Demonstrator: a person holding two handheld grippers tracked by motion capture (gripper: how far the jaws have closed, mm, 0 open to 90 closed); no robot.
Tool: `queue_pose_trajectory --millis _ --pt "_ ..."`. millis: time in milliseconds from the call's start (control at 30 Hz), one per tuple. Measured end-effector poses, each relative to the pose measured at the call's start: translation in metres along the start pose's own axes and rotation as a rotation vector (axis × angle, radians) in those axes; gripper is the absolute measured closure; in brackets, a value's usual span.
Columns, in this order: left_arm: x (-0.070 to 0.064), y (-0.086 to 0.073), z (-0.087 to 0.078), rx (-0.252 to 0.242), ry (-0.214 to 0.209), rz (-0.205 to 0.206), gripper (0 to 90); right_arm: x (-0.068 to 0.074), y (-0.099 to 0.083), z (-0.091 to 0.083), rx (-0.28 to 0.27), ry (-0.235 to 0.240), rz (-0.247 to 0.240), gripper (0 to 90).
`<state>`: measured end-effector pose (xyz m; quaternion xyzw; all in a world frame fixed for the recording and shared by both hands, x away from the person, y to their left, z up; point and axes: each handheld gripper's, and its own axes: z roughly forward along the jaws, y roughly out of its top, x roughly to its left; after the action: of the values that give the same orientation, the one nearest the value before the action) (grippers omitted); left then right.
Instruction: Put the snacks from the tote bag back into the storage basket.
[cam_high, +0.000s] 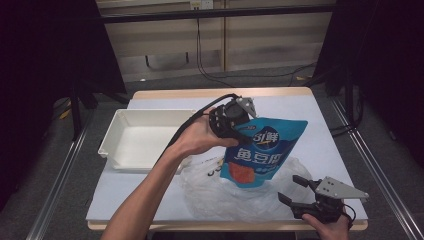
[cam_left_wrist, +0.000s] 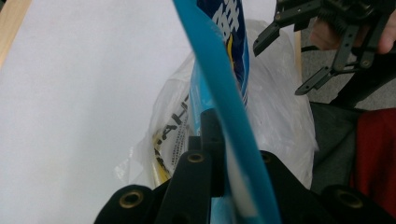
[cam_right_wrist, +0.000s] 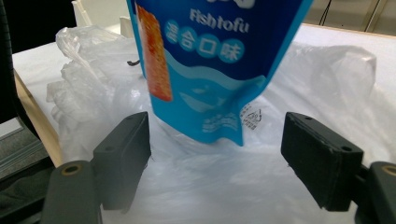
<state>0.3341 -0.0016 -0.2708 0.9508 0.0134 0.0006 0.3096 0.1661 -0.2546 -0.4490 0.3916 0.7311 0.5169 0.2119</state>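
High view first: we see our left gripper clamped on the top edge of the blue fish tofu snack pouch, holding it upright — long axis near vertical — its bottom at the crumpled clear plastic bag on the white table. Our right gripper, jaws spread wide and holding nothing, sits just right of the bag, the nearer one to its plastic.

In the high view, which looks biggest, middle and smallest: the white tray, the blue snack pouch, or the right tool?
1. white tray
2. blue snack pouch, held up nearer the camera, so it may look bigger than it is
3. right tool
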Motion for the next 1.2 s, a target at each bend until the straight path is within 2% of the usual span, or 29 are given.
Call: queue_pose_trajectory --millis 67,200,300,333,400,600,733,833,933,967,1133,1200 --pt "0.001 0.001 -0.004 -0.01 -0.017 0.0 90.0 0.0 0.0 0.0 -0.001 -0.001 -0.001 23.9" --pt "0.0 0.003 -0.009 -0.004 0.004 0.011 90.0 0.002 0.0 0.0 0.003 0.001 -0.006 23.7" --pt "0.001 0.002 -0.013 -0.009 0.024 -0.007 90.0 0.002 0.0 0.001 0.008 0.006 -0.01 23.7" --pt "0.002 0.001 -0.015 -0.013 0.009 -0.016 90.0 0.002 0.0 0.001 0.01 0.006 -0.009 23.6" --pt "0.003 -0.001 -0.02 -0.021 0.013 -0.027 90.0 0.002 0.0 0.001 0.013 0.008 -0.008 23.3" --pt "0.005 -0.004 -0.037 -0.043 0.013 -0.031 90.0 0.003 0.001 0.002 0.014 0.009 -0.009 23.1" --pt "0.006 -0.006 -0.05 -0.059 0.033 -0.036 90.0 0.003 0.0 0.002 0.014 0.009 -0.007 22.9" --pt "0.007 -0.009 -0.055 -0.053 0.043 -0.039 90.0 0.003 0.0 0.002 0.016 0.009 -0.006 22.8" --pt "0.008 -0.013 -0.062 -0.063 0.051 -0.053 90.0 0.003 0.0 0.003 0.016 0.014 -0.005 22.8" --pt "0.01 -0.014 -0.066 -0.064 0.04 -0.053 90.0 0.003 0.0 0.003 0.016 0.014 -0.006 22.8" --pt "0.014 -0.019 -0.079 -0.084 0.039 -0.069 90.0 0.002 0.0 0.004 0.018 0.014 -0.008 22.7" --pt "0.015 -0.02 -0.085 -0.073 0.057 -0.08 90.0 0.002 0.0 0.004 0.019 0.016 -0.008 22.4"
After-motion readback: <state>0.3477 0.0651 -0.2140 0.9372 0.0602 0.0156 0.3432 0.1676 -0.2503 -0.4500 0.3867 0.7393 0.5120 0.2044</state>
